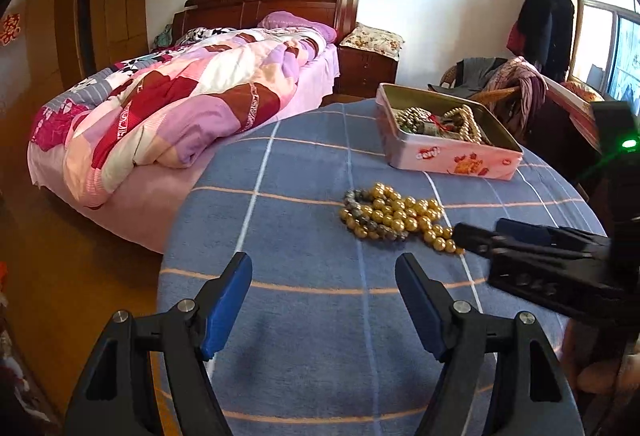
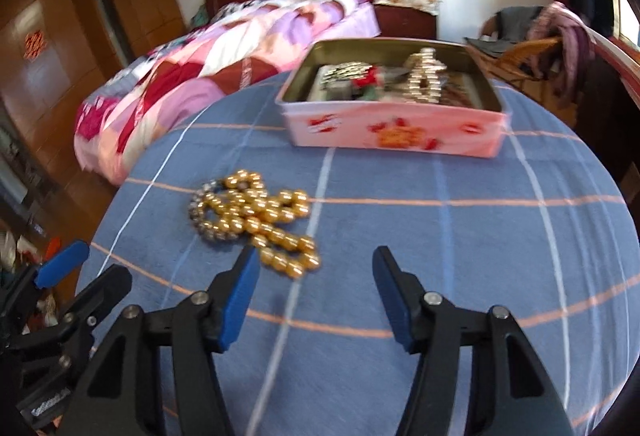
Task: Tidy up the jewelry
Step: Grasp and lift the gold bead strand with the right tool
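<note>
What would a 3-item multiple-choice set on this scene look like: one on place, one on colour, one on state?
1. Where are the gold beads?
A. inside the tin
B. on the blue cloth, in front of the tin
C. on the bed

2. What colour is the outside of the tin?
A. pink with red flowers
B. plain green
C. black

3. How does the left gripper stand?
A. shut on the beads
B. open, nothing between its fingers
C. shut on the tin

Answers:
1 B, the beads lie loose on the cloth, nearer the cameras than the tin.
2 A, its side wall is pink with red flower prints.
3 B, only bare cloth shows between its blue pads.
</note>
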A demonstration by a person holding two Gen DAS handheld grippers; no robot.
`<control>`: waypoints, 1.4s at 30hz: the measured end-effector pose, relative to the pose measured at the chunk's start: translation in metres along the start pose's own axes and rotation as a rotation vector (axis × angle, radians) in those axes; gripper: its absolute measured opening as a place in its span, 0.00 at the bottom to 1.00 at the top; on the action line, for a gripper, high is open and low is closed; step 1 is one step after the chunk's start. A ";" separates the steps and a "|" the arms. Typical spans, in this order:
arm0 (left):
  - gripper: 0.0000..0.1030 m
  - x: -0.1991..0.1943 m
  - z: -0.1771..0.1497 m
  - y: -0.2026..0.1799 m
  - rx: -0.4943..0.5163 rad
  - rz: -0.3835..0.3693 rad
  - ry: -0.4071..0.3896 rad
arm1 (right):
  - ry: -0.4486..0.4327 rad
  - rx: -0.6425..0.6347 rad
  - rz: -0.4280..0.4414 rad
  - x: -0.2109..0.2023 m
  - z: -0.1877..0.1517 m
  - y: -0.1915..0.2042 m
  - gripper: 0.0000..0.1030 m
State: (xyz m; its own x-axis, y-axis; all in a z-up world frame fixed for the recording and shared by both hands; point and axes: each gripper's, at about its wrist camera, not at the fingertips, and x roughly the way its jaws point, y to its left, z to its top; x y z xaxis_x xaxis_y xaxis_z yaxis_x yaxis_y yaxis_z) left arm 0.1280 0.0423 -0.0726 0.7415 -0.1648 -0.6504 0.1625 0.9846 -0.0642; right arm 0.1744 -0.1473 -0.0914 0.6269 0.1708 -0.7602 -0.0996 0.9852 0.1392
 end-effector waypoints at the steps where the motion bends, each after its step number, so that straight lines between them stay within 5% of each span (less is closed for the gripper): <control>1: 0.72 0.000 0.001 0.002 -0.003 0.001 -0.001 | 0.026 -0.035 -0.017 0.010 0.003 0.007 0.60; 8: 0.72 0.003 0.005 0.016 -0.045 0.015 0.006 | 0.054 -0.170 -0.055 0.032 0.009 0.031 0.55; 11: 0.72 0.005 0.005 0.018 -0.054 0.004 0.012 | 0.048 -0.169 -0.075 0.029 0.009 0.025 0.16; 12: 0.72 0.006 0.005 0.017 -0.051 0.005 0.014 | 0.051 -0.157 -0.082 0.027 0.009 0.020 0.13; 17: 0.72 0.013 0.006 0.013 -0.043 -0.007 0.027 | 0.021 -0.031 -0.091 0.015 0.009 -0.014 0.13; 25: 0.72 0.022 0.011 -0.002 -0.026 -0.046 0.047 | -0.145 0.147 -0.006 -0.031 0.018 -0.052 0.13; 36: 0.72 0.024 0.014 -0.032 0.026 -0.099 0.048 | -0.296 0.222 0.128 -0.081 0.040 -0.065 0.13; 42: 0.72 0.030 0.026 -0.062 0.074 -0.195 0.060 | -0.331 0.237 0.089 -0.091 0.042 -0.069 0.13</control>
State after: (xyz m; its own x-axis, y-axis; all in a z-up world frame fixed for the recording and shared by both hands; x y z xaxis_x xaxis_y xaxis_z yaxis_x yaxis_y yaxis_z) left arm 0.1572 -0.0248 -0.0680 0.6518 -0.3457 -0.6750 0.3478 0.9272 -0.1390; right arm 0.1567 -0.2314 -0.0046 0.8420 0.2047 -0.4991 -0.0088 0.9303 0.3667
